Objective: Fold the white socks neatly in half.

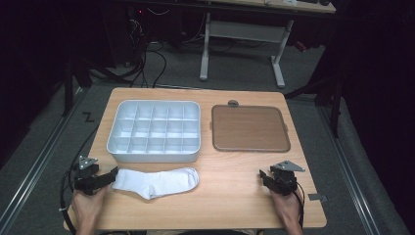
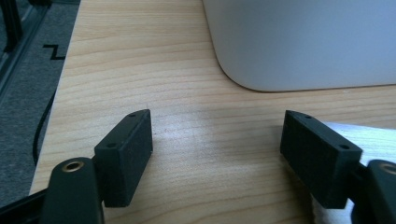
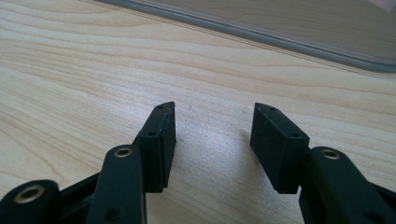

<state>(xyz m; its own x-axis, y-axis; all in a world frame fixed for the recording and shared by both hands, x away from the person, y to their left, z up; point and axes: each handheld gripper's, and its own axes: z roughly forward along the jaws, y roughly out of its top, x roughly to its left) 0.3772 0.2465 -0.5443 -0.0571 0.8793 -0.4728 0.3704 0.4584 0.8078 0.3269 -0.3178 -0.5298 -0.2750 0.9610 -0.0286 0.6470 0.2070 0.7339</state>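
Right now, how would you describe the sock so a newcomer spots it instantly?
On the wooden table, look at the near left part, just in front of the white divided tray. The sock lies flat there, cuff beside the left gripper. It is the one soft white cloth item; the tray is rigid, the brown lid flat and hard.

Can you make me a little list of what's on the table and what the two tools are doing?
table: wooden top
sock: white sock, lying flat at the front left
box: white box with many small empty sections, behind the sock
tray: brown tray, to the right of the box
left tool: left tool open, right at the sock's end
right tool: right tool open, nothing between its jaws
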